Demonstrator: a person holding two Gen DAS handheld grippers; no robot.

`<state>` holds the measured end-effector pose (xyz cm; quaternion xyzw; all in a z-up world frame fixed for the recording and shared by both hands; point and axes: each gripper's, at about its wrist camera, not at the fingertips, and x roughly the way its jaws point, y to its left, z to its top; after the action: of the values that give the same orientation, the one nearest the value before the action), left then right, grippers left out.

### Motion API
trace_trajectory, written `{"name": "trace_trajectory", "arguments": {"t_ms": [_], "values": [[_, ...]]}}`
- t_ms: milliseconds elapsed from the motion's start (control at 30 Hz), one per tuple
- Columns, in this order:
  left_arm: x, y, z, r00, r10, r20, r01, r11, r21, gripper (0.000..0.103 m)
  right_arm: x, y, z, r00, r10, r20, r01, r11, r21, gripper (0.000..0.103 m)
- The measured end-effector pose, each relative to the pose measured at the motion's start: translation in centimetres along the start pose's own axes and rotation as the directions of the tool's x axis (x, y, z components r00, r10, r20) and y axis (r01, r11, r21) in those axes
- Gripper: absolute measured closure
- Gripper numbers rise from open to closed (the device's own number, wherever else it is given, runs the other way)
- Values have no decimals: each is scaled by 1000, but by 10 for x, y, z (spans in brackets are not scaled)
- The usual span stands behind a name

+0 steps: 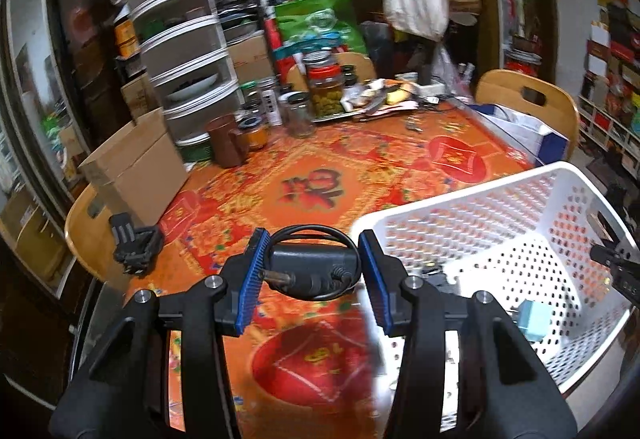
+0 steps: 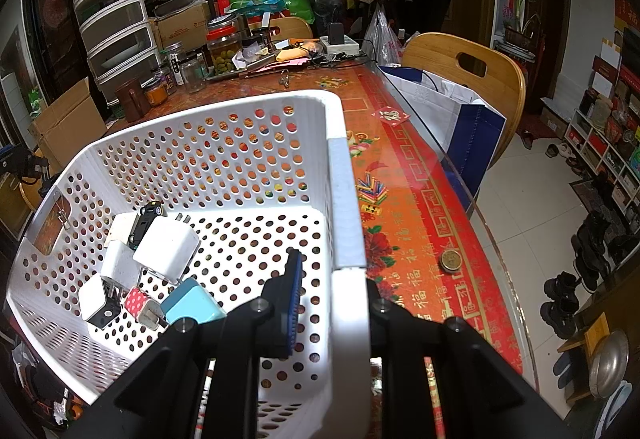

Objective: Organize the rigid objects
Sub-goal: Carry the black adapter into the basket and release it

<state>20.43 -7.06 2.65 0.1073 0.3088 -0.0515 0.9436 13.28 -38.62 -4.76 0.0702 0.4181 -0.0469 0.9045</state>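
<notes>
My left gripper [image 1: 310, 269] is shut on a black power adapter [image 1: 312, 262] with a coiled cable, held above the red and orange tablecloth [image 1: 312, 175], just left of the white perforated basket [image 1: 472, 199]. My right gripper [image 2: 334, 299] is shut on the basket's near right wall [image 2: 344, 239], one finger inside and one outside. Inside the basket lie several chargers: a white cube [image 2: 166, 245], a teal one [image 2: 192, 305], a red dotted one [image 2: 138, 301] and a small black toy car [image 2: 146, 219]. The teal charger also shows in the left wrist view [image 1: 534, 319].
A black folded object [image 1: 134, 243] lies at the table's left edge by a cardboard box [image 1: 136, 167]. Jars, a brown mug [image 1: 226, 145] and clutter fill the far side. Wooden chairs [image 2: 468, 75] and a blue-white bag [image 2: 452, 111] stand on the right. A coin tin [image 2: 450, 261] sits near the right edge.
</notes>
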Motion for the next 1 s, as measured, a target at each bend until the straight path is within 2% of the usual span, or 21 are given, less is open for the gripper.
{"name": "trace_trajectory", "arguments": {"t_ms": [267,400,533,700,800,1000], "values": [[5,-49,3,998,-63,-20,64,996,59,60,0,1,0,1000,1,1,-1,1000,-5,86],[16,-78,1,991,-113,-72,120,989,91,60,0,2,-1,1000,0,0,0,1000,-6,86],[35,-108,-6,971,-174,-164,194,973,121,60,0,2,-1,1000,0,0,0,1000,-6,86],[57,-137,-20,930,-223,-292,270,954,133,60,0,2,-1,1000,0,0,0,1000,-7,86],[61,-140,-21,924,-223,-310,271,955,121,60,0,2,-1,1000,1,0,-1,1000,-6,86],[68,-146,-21,899,-246,-362,306,945,118,59,-1,3,-1,1000,2,-1,-2,1000,-6,85]]}}
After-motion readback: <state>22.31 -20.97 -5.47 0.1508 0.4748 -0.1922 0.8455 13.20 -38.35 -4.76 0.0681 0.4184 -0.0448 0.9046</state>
